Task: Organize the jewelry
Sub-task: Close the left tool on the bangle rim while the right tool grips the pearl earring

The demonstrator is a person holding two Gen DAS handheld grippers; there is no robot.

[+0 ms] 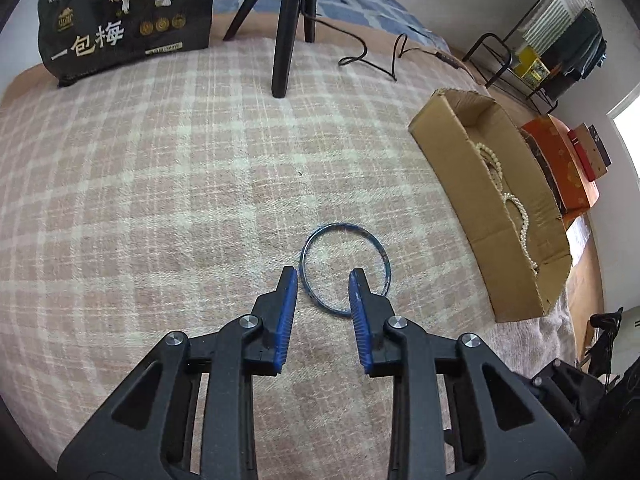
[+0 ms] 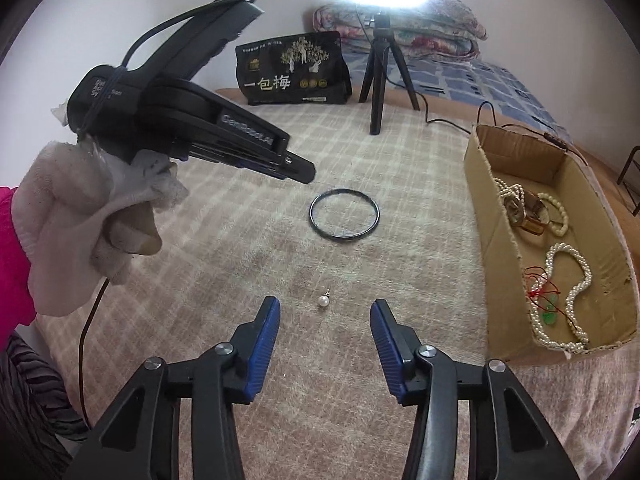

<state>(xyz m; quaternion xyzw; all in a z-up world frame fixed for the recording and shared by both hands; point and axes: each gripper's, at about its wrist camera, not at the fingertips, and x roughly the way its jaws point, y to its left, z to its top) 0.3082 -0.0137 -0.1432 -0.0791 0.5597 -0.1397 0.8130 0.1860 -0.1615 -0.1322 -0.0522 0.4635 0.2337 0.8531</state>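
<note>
A thin dark blue bangle (image 1: 344, 268) (image 2: 344, 215) lies flat on the pink plaid blanket. My left gripper (image 1: 323, 274) hangs just over it, jaws narrow but open. The ring's left rim lies between the fingertips and the right finger (image 1: 360, 300) stands over the ring's inside. From the right wrist view the left gripper (image 2: 304, 171), held by a gloved hand (image 2: 80, 232), hovers up and left of the bangle. A small pearl earring (image 2: 323, 301) lies between the tips of my open right gripper (image 2: 325, 303), untouched. The cardboard box (image 1: 460, 168) (image 2: 486, 232) stands to the right.
The box holds pearl necklaces (image 2: 568, 280), a gold piece (image 2: 524, 212) and a red cord with green beads (image 2: 544, 300). A black snack bag (image 2: 294, 70), a ring-light tripod (image 2: 378, 80) and its cable (image 1: 376, 60) stand at the far edge.
</note>
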